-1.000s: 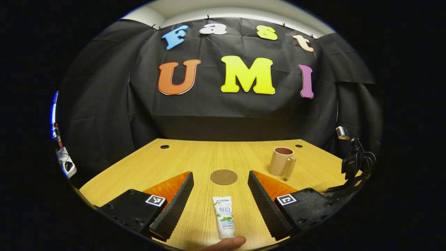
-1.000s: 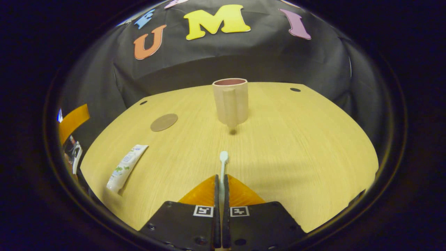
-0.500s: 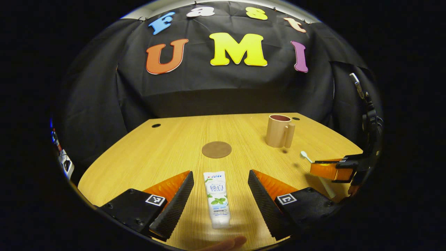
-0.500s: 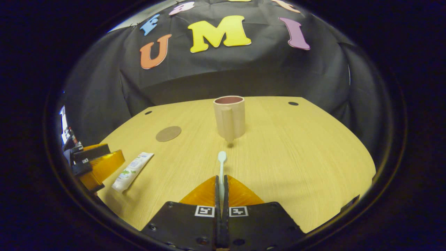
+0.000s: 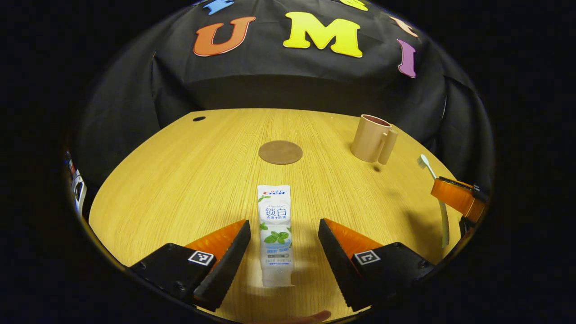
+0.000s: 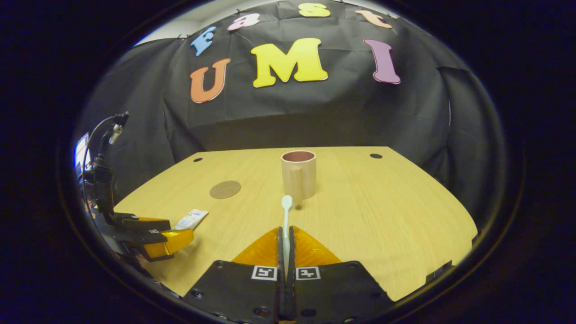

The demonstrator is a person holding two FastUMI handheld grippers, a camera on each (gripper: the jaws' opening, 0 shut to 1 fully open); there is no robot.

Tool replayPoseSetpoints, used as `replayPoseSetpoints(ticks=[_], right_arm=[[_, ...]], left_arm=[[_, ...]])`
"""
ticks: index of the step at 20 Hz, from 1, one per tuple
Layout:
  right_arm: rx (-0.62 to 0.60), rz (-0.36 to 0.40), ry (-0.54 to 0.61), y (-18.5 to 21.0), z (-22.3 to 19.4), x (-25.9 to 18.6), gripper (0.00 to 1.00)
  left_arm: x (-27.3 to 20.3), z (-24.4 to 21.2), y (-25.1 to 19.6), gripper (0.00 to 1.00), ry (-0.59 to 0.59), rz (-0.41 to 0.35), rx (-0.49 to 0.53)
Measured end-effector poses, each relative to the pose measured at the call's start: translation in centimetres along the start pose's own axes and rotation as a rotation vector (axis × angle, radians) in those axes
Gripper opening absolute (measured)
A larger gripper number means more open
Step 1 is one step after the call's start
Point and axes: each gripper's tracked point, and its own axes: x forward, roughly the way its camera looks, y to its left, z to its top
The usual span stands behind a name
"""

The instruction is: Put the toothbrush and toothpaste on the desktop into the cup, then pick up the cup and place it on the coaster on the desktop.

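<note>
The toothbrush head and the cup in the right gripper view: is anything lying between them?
No. In the right gripper view, bare wooden desktop separates the toothbrush head, held in the right tongs, from the cup.

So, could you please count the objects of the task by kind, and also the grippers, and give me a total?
Toothpaste tube: 1
Toothbrush: 1
Cup: 1
Coaster: 1
Grippers: 2, the left gripper and the right gripper
Total: 6
</note>
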Motion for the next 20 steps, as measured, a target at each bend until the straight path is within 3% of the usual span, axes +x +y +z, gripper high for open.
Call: replayPoseSetpoints(ticks=[2, 6, 8, 12, 14, 18, 20], right_arm=[[-0.006, 0.006, -0.005, 0.2, 0.2, -0.4, 0.04], [-0.017, 0.012, -0.040, 0.7, 1.4, -1.2, 0.00], [-0.021, 0.017, -0.053, 0.9, 2.0, -2.0, 0.00], [-0.028, 0.009, -0.078, 0.9, 2.6, -2.5, 0.04], [-0.024, 0.007, -0.077, 0.8, 2.7, -2.6, 0.00], [-0.021, 0.000, -0.090, 0.6, 3.4, -2.7, 0.00], [-0.030, -0.003, -0.104, 0.4, 3.9, -2.9, 0.00]], left_arm=[[-0.3, -0.7, 0.5, 0.91, 0.036, 0.013, -0.011], [0.0, -0.8, 0.2, 0.81, 0.038, 0.001, 0.012], [0.2, -0.6, 0.3, 0.81, 0.042, 0.015, 0.012], [0.3, -0.6, 1.2, 0.55, 0.044, 0.040, 0.003], [0.3, -0.5, 1.0, 0.48, 0.040, 0.029, 0.015], [0.0, -0.2, 0.9, 0.42, 0.023, 0.016, 0.003], [-0.6, 1.2, 0.7, 0.42, -0.043, 0.018, 0.013]])
